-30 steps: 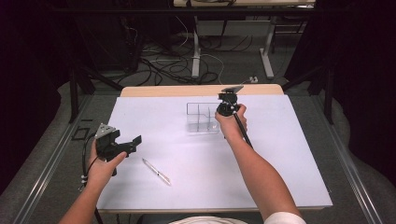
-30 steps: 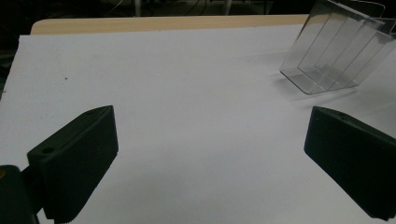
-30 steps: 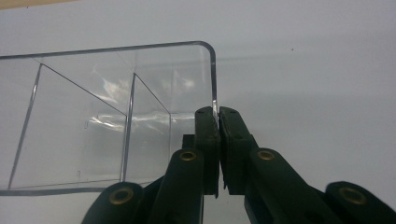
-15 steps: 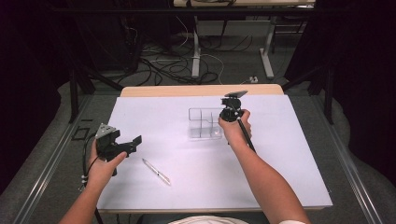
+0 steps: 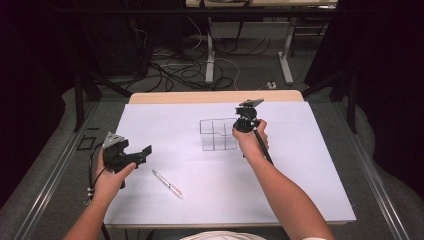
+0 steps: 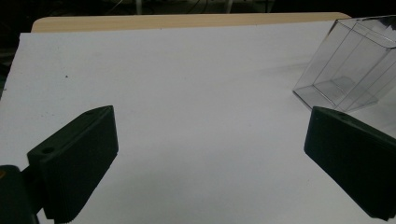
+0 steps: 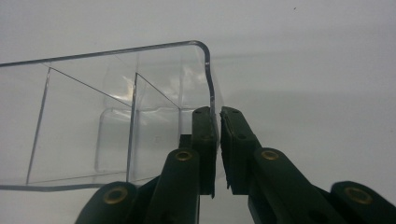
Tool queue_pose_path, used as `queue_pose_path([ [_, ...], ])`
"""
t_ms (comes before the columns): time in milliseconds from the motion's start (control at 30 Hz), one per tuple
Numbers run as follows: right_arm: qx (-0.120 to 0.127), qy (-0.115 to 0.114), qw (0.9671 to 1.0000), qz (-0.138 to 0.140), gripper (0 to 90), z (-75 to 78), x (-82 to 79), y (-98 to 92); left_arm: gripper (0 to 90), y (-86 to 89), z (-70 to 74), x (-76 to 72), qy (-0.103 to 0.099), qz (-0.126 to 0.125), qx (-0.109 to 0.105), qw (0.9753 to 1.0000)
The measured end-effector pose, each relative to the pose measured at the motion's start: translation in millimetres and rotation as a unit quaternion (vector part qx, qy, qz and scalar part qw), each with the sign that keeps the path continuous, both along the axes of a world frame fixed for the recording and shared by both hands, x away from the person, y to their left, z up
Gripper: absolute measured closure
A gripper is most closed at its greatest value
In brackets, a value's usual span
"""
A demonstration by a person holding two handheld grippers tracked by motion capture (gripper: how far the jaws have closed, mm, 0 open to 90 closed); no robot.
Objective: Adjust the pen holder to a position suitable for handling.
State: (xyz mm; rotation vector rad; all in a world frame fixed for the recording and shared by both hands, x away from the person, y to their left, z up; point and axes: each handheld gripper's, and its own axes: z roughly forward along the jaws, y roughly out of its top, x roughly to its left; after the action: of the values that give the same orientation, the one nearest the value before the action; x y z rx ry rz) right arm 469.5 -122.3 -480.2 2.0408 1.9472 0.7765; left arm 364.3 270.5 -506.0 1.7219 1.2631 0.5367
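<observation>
So far, little of the work looks done: the clear organizer [image 5: 218, 134] stands upright near the middle of the white sheet [image 5: 300, 165], its compartments appear bare, and the pen [image 5: 168, 183] lies flat on the sheet, well apart from it and nearer the person's side. What seems left, as a judgement, is for the pen to be picked up and set into a compartment while the organizer is steadied.

The right gripper [image 7: 217, 126] is clamped on the organizer's right wall: in the right gripper view one jaw is seen inside the clear wall and the other outside it, nearly closed, with the thin wall pinched between them near a rounded corner. In the high view the same gripper [image 5: 246, 119] is held at the organizer's right edge, from above.

The left gripper [image 5: 134, 155] is held above the sheet's left part, near the pen but not touching it. In the left gripper view its jaws are spread wide, nothing is held between them, and the organizer [image 6: 348, 65] is seen beyond at the upper right.
</observation>
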Motion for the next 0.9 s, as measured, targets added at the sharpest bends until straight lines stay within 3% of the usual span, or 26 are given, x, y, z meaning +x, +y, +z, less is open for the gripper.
queue_pose_path([
  [367,0.028,0.015,0.9995,0.007,82.4,1.7,-3.0,-4.6,2.8,0.5,0.0,0.1,0.002,-0.002,0.005,1.0000],
  [467,0.043,0.004,0.9989,0.017,79.7,2.8,-3.2,-7.2,2.7,0.5,-0.1,0.0,0.002,-0.002,0.005,1.0000],
  [667,0.043,-0.006,0.9986,0.032,73.0,8.0,-6.3,-7.0,2.8,0.3,-0.4,0.0,0.002,-0.001,0.006,1.0000],
  [900,0.064,-0.017,0.9963,0.056,62.3,14.9,-10.1,-10.1,2.8,0.1,-1.5,0.8,0.003,-0.001,0.003,1.0000],
])
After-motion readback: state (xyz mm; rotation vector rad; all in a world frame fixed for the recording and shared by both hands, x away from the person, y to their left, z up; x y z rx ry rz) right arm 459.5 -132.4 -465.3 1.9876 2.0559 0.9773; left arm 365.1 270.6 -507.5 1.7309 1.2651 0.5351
